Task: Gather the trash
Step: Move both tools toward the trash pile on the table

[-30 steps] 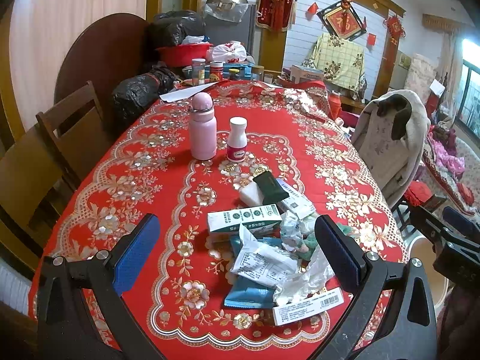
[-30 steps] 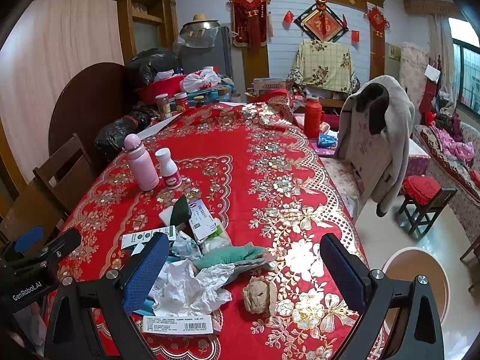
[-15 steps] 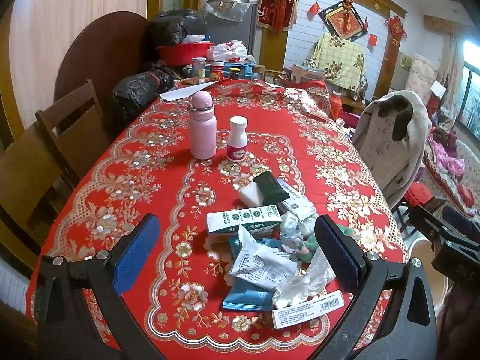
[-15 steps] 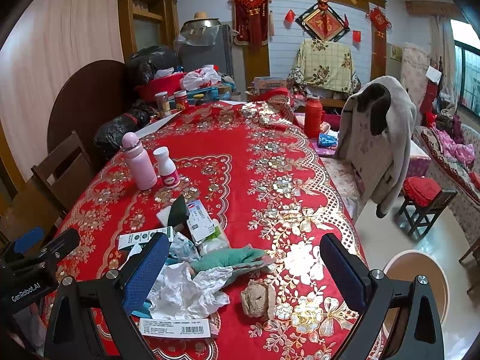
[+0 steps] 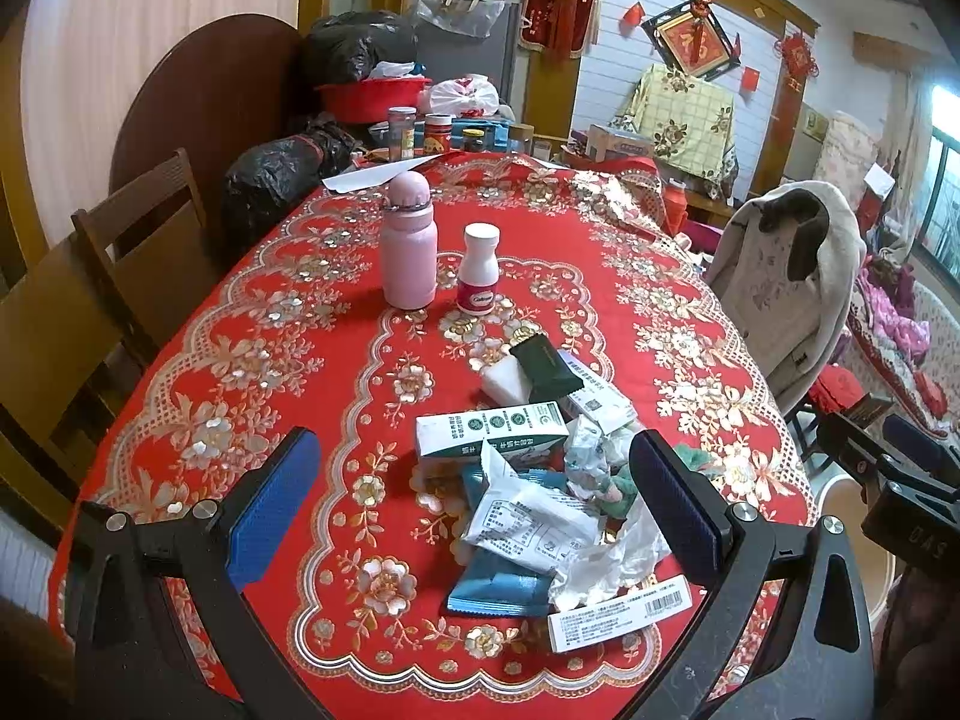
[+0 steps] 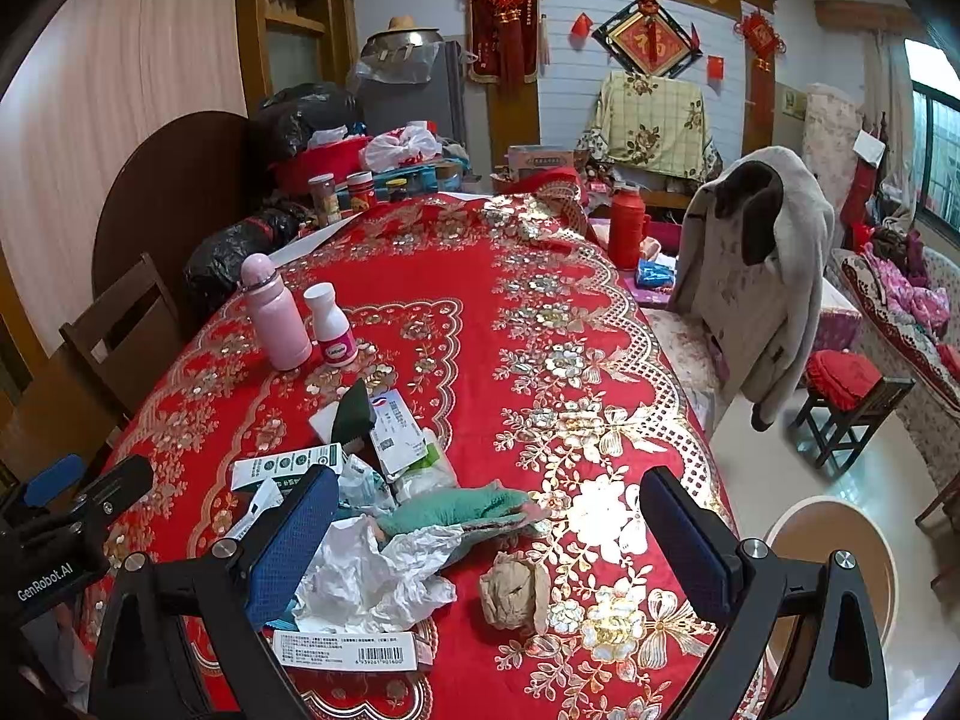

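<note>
A heap of trash lies near the front edge of the red floral tablecloth [image 5: 252, 324]: a white and green carton [image 5: 489, 433], a white printed packet [image 5: 528, 525], a blue wrapper [image 5: 498, 591], crumpled white paper [image 6: 366, 579], a barcoded box [image 6: 351, 651], a teal cloth [image 6: 462, 507] and a crumpled brown paper ball [image 6: 510, 594]. My left gripper [image 5: 474, 510] is open, hovering over the heap's near side. My right gripper [image 6: 489, 546] is open too, with the brown ball and white paper between its fingers, not touching.
A pink bottle [image 5: 409, 243] and a white pill bottle [image 5: 479, 269] stand mid-table. Jars and black bags crowd the far end. Wooden chairs [image 5: 120, 252] stand left; a chair draped with a coat [image 6: 759, 276] stands right. A round bin [image 6: 834, 552] sits on the floor right.
Both views have crept slightly forward and left over the heap. Both grippers stay open and nothing on the table has moved.
</note>
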`<state>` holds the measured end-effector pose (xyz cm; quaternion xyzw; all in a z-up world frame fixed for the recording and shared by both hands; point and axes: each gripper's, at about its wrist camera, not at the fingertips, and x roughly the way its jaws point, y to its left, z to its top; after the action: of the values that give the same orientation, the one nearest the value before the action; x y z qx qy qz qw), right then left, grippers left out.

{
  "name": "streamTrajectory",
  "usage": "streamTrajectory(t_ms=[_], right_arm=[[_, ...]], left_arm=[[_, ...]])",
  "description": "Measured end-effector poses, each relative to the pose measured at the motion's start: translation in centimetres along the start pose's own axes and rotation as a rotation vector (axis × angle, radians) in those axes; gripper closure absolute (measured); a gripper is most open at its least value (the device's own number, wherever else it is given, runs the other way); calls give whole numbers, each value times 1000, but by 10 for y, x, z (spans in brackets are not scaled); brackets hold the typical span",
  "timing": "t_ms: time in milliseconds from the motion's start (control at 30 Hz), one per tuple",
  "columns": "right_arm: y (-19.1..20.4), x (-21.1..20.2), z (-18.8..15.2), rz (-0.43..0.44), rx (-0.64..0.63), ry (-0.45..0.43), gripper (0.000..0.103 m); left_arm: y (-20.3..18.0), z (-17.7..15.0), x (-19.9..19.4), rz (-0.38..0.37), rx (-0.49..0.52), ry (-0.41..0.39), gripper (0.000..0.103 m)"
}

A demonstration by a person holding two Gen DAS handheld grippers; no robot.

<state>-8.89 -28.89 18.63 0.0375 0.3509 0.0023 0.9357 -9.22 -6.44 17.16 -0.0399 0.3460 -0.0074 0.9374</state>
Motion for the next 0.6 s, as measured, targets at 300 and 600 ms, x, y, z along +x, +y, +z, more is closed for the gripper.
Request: streamTrajectory(t_ms=[300,600], right_arm=[[2,1,-4,-7,-2,10,3],[3,2,-3,-14,-9,17,3]], left_arm=[[3,-2,0,-8,-10,12,1],[2,-2,2,-11,-8,23,1]])
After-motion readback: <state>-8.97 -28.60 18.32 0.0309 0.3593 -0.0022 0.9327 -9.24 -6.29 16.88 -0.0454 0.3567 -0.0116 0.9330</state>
